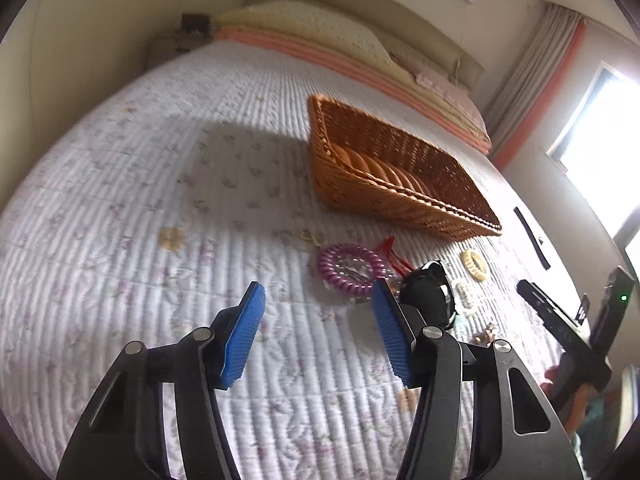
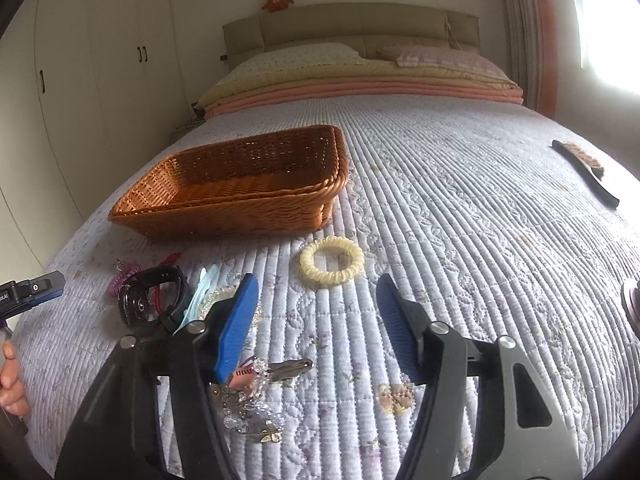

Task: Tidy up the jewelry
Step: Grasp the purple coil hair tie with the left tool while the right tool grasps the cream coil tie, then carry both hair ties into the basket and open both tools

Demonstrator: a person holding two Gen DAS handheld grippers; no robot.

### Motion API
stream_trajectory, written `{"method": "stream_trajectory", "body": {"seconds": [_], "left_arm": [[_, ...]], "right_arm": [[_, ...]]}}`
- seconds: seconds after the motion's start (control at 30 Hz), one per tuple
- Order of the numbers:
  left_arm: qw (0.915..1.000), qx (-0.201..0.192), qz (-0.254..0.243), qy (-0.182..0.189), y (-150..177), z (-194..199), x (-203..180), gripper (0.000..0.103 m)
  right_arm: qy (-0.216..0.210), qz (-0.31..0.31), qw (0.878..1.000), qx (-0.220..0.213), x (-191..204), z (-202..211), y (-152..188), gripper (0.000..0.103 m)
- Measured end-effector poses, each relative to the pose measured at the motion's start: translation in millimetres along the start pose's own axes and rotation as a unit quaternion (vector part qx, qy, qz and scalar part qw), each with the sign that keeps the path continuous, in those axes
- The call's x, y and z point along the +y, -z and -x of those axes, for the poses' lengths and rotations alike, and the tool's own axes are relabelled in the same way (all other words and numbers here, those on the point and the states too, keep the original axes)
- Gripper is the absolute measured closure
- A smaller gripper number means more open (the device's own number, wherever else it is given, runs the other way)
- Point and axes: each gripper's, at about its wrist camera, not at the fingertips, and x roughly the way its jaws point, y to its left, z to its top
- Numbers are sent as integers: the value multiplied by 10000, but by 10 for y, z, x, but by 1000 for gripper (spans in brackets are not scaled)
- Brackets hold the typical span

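1. Your left gripper (image 1: 318, 306) hangs over the quilt (image 1: 160, 200) with its blue pads apart and only bare fabric between them; it holds nothing.
2. Just off its right pad lies a black watch (image 1: 428, 294), and ahead of that pad a purple coil tie (image 1: 350, 266) with a red clip (image 1: 390, 254) touching its far side.
3. A cream coil tie (image 1: 474, 266) lies further right, near the basket's near corner, and a pale bracelet (image 1: 464, 294) lies beside the watch.
4. The basket (image 1: 400, 172) sits on the quilt beyond all these pieces; its inside looks bare from both views.
5. Your right gripper (image 2: 316, 304) is likewise half open over the quilt, gripping nothing.
6. Straight ahead between its pads, but well short of them, the cream coil tie (image 2: 332, 266) lies flat, just in front of the basket (image 2: 240, 184).
7. Under its left finger sits a tangle of crystal beads (image 2: 252, 408) with a hair clip (image 2: 290, 368) alongside.
8. Left of that finger you have the watch (image 2: 152, 300), light blue clips (image 2: 202, 292), the pale bracelet (image 2: 216, 296) and the purple tie (image 2: 122, 278).
9. A dark brush (image 2: 586, 172) lies far right on the quilt (image 2: 440, 200), well apart from the jewelry.
10. Your left hand (image 2: 12, 380) shows at the left edge of the right view.
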Motion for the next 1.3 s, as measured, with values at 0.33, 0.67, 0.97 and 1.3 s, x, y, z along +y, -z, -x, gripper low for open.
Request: {"method": "stream_trajectory", "body": {"seconds": [0.33, 0.67, 0.97, 1.3], "left_arm": [[9977, 667, -25, -73, -202, -590, -21, 72], [9902, 740, -863, -810, -164, -746, -212, 93], [9866, 784, -1150, -846, 71, -415, -163, 93], [9899, -5, -1238, -697, 164, -39, -300, 95]], "right_arm": [[309, 232, 9955, 865, -146, -749, -341, 68], [346, 464, 9899, 1294, -48, -1054, -315, 92], [202, 574, 9903, 1250, 13, -830, -179, 92], [-141, 592, 9957, 692, 81, -289, -136, 93]]}}
